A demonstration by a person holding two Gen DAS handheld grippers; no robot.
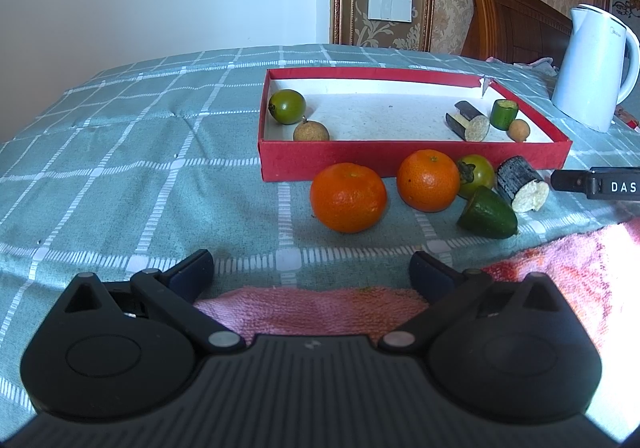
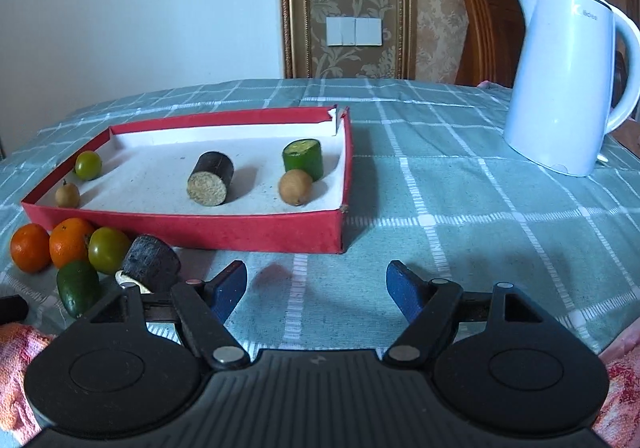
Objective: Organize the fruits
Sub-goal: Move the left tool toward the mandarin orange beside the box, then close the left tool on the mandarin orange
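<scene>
A red box [image 2: 200, 229] lies on the checked cloth. It holds a green fruit [image 2: 88, 165], two brown longans [image 2: 67, 195] [image 2: 295, 187], a dark cane piece [image 2: 212, 178] and a green cane piece [image 2: 303, 159]. In front of the box sit two oranges [image 1: 348, 197] [image 1: 428, 180], a green persimmon [image 1: 478, 174], a green avocado-like fruit [image 1: 488, 214] and a dark cane piece [image 1: 520, 184]. My left gripper [image 1: 312, 268] is open, a little short of the oranges. My right gripper [image 2: 316, 280] is open before the box's right front corner, with nothing between its fingers.
A white kettle [image 2: 568, 88] stands to the right of the box. A pink towel [image 1: 312, 308] lies along the near edge under both grippers. A wooden chair back [image 2: 488, 32] rises behind the table. Bare cloth stretches to the box's left and right.
</scene>
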